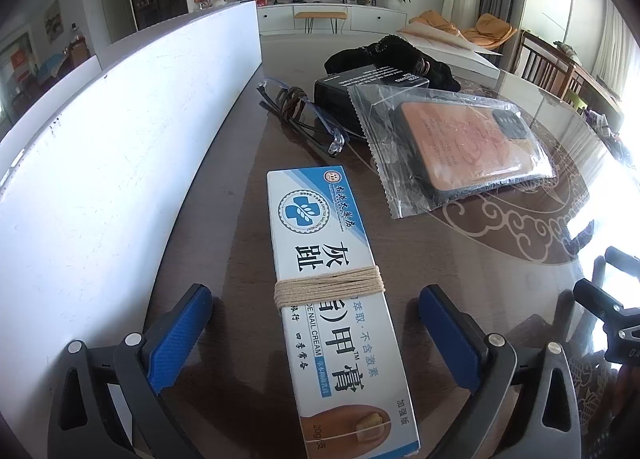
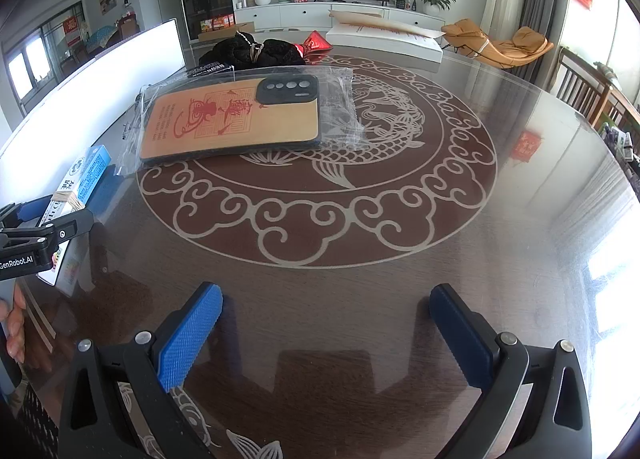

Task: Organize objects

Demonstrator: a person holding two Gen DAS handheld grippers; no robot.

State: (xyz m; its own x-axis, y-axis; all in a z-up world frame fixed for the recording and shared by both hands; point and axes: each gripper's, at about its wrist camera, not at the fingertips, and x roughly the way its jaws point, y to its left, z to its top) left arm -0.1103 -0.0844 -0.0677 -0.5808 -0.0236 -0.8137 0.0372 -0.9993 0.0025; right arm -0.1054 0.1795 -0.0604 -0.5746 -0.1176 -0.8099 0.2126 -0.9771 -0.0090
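Nail cream box (image 1: 332, 299): large characters "灰趾" and "甲膏", Latin "NAIL CREAM", "20g" at near end. Black box (image 1: 360, 87) beyond nail cream box: white print, too small to read. Left gripper (image 2: 24, 235) body: "GenRobot.AI".

A nail cream box (image 1: 332, 299) bound with twine (image 1: 330, 289) lies between the left gripper's (image 1: 316, 323) wide-open blue pads, untouched. Farther off: folded glasses (image 1: 304, 119), a bagged phone case (image 1: 460, 151), a black box (image 1: 360, 91).
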